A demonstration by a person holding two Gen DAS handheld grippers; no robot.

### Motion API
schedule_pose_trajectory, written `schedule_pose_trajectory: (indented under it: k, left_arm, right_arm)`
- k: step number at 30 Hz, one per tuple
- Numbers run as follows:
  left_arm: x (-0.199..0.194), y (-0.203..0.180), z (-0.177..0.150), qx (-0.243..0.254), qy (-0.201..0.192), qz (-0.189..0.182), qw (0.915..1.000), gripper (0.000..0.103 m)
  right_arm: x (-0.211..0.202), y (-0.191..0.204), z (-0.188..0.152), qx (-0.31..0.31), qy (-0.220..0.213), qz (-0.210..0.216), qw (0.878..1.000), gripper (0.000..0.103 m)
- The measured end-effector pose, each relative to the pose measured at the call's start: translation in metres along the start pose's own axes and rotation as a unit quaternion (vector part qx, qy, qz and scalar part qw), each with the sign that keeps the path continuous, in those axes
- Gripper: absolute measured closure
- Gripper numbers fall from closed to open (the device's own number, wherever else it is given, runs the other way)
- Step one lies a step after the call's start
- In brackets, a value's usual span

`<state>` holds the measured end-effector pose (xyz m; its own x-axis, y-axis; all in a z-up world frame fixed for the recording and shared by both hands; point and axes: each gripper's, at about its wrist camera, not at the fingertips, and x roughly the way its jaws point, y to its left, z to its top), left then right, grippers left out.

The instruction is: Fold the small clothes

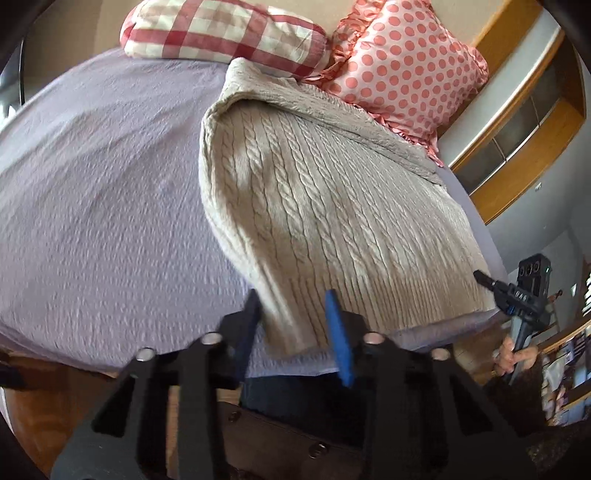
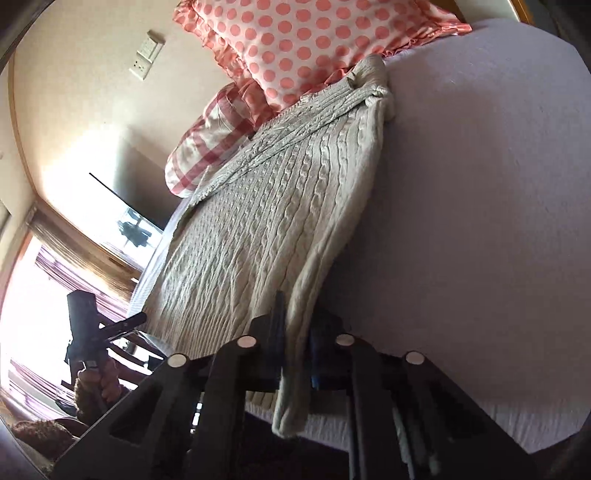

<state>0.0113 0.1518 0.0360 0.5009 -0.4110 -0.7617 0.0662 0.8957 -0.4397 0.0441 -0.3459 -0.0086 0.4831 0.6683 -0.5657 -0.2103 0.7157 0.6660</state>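
Observation:
A beige cable-knit sweater (image 1: 325, 206) lies on a lilac bed sheet (image 1: 103, 206), folded lengthwise, its hem toward me. My left gripper (image 1: 295, 325) is open, its blue-padded fingers (image 1: 338, 332) on either side of the near hem corner. In the right wrist view the sweater (image 2: 266, 229) runs away from me, and my right gripper (image 2: 297, 332) has its fingers close on both sides of the folded sleeve edge at the hem, gripping it. Each gripper shows in the other's view: the right gripper (image 1: 517, 295) by the bed's right corner, the left gripper (image 2: 107, 325) at the left.
A red-and-white checked pillow (image 1: 221, 29) and a pink polka-dot pillow (image 1: 406, 66) lie at the head of the bed, touching the sweater's top. Wooden wall shelving (image 1: 524, 147) is to the right. A bright window with curtains (image 2: 44, 288) is on the far side.

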Motion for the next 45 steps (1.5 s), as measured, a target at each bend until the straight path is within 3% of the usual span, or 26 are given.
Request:
schedule_pose_trajectory:
  k: [2, 5, 10, 14, 18, 22, 27, 30, 34, 35, 36, 37, 38, 40, 41, 43, 45]
  left_arm:
    - [0.001, 0.004, 0.000, -0.018, -0.002, -0.007, 0.9998, 0.089]
    - [0.001, 0.012, 0.004, -0.040, -0.008, -0.032, 0.9986, 0.091]
    - [-0.022, 0.016, 0.035, -0.051, -0.061, -0.063, 0.9948, 0.092]
    - [-0.038, 0.015, 0.081, -0.044, -0.110, -0.056, 0.9913, 0.093]
    - [-0.028, 0.015, 0.148, -0.048, -0.133, -0.039, 0.9892, 0.093]
    - [0.005, 0.014, 0.219, -0.048, -0.132, -0.003, 0.9900, 0.093]
    - [0.081, 0.016, 0.298, -0.040, -0.116, 0.053, 0.9911, 0.093]
    - [0.134, 0.021, 0.327, -0.038, -0.091, 0.089, 0.9912, 0.092]
    - [0.175, 0.030, 0.339, -0.046, -0.067, 0.119, 0.9896, 0.089]
    - [0.177, 0.033, 0.339, -0.053, -0.068, 0.116, 0.9895, 0.087]
    - [0.177, 0.036, 0.338, -0.057, -0.070, 0.112, 0.9896, 0.086]
    - [0.175, 0.038, 0.338, -0.061, -0.071, 0.106, 0.9900, 0.084]
    - [0.171, 0.040, 0.338, -0.064, -0.075, 0.101, 0.9900, 0.076]
    - [0.154, 0.043, 0.338, -0.070, -0.096, 0.104, 0.9874, 0.059]
    - [0.141, 0.043, 0.338, -0.071, -0.114, 0.111, 0.9847, 0.048]
    - [0.118, 0.038, 0.335, -0.062, -0.143, 0.107, 0.9819, 0.044]
    - [0.098, 0.031, 0.329, -0.044, -0.160, 0.094, 0.9816, 0.037]
  right_arm:
    - [-0.003, 0.001, -0.005, 0.002, -0.004, 0.007, 1.000, 0.094]
    - [-0.005, 0.002, -0.005, 0.009, -0.016, 0.018, 1.000, 0.095]
    - [-0.037, 0.003, 0.025, 0.049, -0.109, 0.112, 0.987, 0.095]
    - [-0.049, 0.012, 0.067, 0.055, -0.161, 0.156, 0.973, 0.095]
    - [-0.037, 0.016, 0.121, 0.072, -0.193, 0.165, 0.965, 0.095]
    - [-0.004, 0.002, 0.180, 0.110, -0.202, 0.144, 0.963, 0.095]
    - [0.064, -0.030, 0.249, 0.149, -0.195, 0.069, 0.967, 0.095]
    - [0.103, -0.053, 0.279, 0.172, -0.189, 0.004, 0.967, 0.095]
    - [0.153, -0.079, 0.304, 0.210, -0.117, -0.051, 0.969, 0.093]
    - [0.159, -0.081, 0.307, 0.214, -0.108, -0.056, 0.969, 0.090]
    - [0.163, -0.080, 0.310, 0.209, -0.104, -0.056, 0.971, 0.082]
    - [0.163, -0.078, 0.313, 0.201, -0.107, -0.044, 0.973, 0.065]
    - [0.160, -0.075, 0.315, 0.193, -0.117, -0.023, 0.974, 0.056]
    - [0.151, -0.066, 0.318, 0.177, -0.149, 0.006, 0.973, 0.024]
    - [0.143, -0.061, 0.319, 0.166, -0.170, 0.011, 0.971, 0.021]
    - [0.120, -0.049, 0.315, 0.135, -0.216, 0.040, 0.966, 0.013]
    - [0.106, -0.038, 0.308, 0.114, -0.217, 0.053, 0.968, 0.013]
